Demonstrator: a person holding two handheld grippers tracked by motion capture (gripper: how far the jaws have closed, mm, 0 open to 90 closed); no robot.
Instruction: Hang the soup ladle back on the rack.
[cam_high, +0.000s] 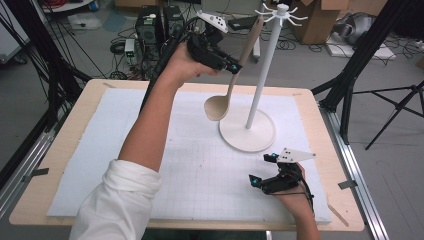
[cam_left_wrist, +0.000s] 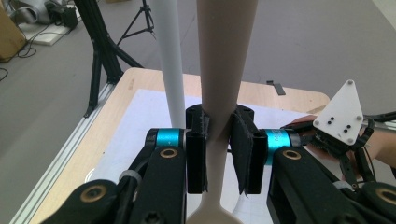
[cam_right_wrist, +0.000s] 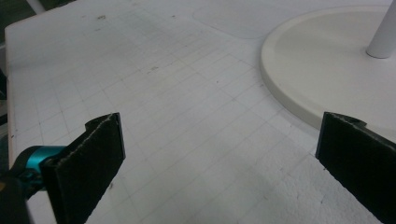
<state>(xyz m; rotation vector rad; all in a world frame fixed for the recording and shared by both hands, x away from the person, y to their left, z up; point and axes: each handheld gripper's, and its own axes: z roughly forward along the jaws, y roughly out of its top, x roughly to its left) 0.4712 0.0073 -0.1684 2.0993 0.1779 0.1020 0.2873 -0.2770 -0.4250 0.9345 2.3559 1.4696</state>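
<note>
A white gridded mat (cam_high: 150, 165) covers the wooden worktop (cam_high: 75, 115); cables and boxes litter the grey floor (cam_high: 100, 45) beyond. The left tongs (cam_high: 235, 67) clamp a beige ladle (cam_high: 227, 95) above the far edge, beside the white rack (cam_high: 260, 95). The right tongs (cam_high: 262, 170) rest wide apart, empty, near the right edge.

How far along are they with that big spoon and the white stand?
Done: the spoon is off the table, clamped by its handle in the left gripper beside the stand's pole. In hand: it is held up near the hooks, bowl down. Left, probably: hanging it on a hook. The right gripper rests open on the mat, holding nothing.
</note>
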